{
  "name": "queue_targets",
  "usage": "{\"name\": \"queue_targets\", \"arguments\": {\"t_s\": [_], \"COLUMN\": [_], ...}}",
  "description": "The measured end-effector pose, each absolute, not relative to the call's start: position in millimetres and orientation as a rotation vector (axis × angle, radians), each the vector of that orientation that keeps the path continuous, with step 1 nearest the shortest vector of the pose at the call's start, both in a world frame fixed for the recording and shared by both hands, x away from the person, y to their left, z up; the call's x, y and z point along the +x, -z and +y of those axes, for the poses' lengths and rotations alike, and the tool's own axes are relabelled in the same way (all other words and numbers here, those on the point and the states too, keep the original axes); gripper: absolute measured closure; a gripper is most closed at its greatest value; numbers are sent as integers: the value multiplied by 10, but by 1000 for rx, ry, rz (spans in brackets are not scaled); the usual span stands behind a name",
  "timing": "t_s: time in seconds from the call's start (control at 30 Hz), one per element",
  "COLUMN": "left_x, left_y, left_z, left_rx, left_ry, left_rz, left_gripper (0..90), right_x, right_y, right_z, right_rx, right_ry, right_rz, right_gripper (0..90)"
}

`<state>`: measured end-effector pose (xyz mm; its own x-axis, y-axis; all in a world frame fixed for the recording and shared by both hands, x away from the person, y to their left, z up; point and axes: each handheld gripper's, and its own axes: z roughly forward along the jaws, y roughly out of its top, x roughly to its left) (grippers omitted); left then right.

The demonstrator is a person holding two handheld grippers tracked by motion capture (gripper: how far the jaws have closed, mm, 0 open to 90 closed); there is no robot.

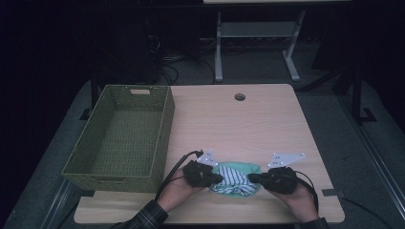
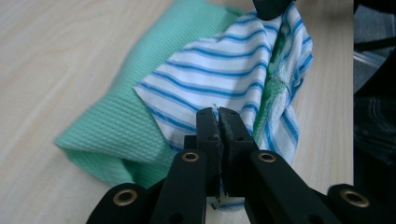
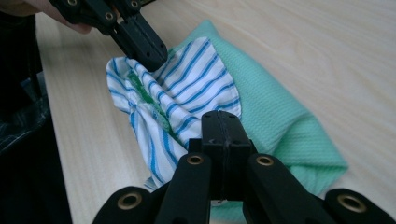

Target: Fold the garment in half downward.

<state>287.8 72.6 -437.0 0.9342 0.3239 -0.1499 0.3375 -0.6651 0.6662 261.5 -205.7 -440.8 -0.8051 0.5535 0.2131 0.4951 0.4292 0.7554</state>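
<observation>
Both fingers point(image 2: 218, 122) clamped on cloth point(image 1: 236, 179) near table edge point(image 1: 215, 217).

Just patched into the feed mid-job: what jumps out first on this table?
A crumpled green and blue-striped cloth lies near the table's front edge. The left claw and the right claw pinch it from opposite ends, both shut on the striped fabric. To the left stands an empty green woven basket, hanging partly over the table's left edge.
</observation>
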Motion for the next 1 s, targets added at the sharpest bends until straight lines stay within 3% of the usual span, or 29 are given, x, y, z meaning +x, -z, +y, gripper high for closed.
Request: {"name": "queue_targets", "arguments": {"t_s": [0.47,0.7,1.0], "left_x": [2796,2840,3051], "left_y": [4528,4438,4191], "left_z": [610,660,735], "left_rx": [2468,2419,2312], "left_ry": [-7,5,-99], "left_rz": [420,444,506], "left_gripper": [863,858,861], "right_x": [2502,2498,2787], "right_y": [4664,4586,4437], "right_z": [-2040,-2060,-2104], "right_rx": [956,934,967], "right_ry": [-1283,-1296,-1320], "right_rz": [2681,2642,2533], "right_gripper": [899,899,899]}}
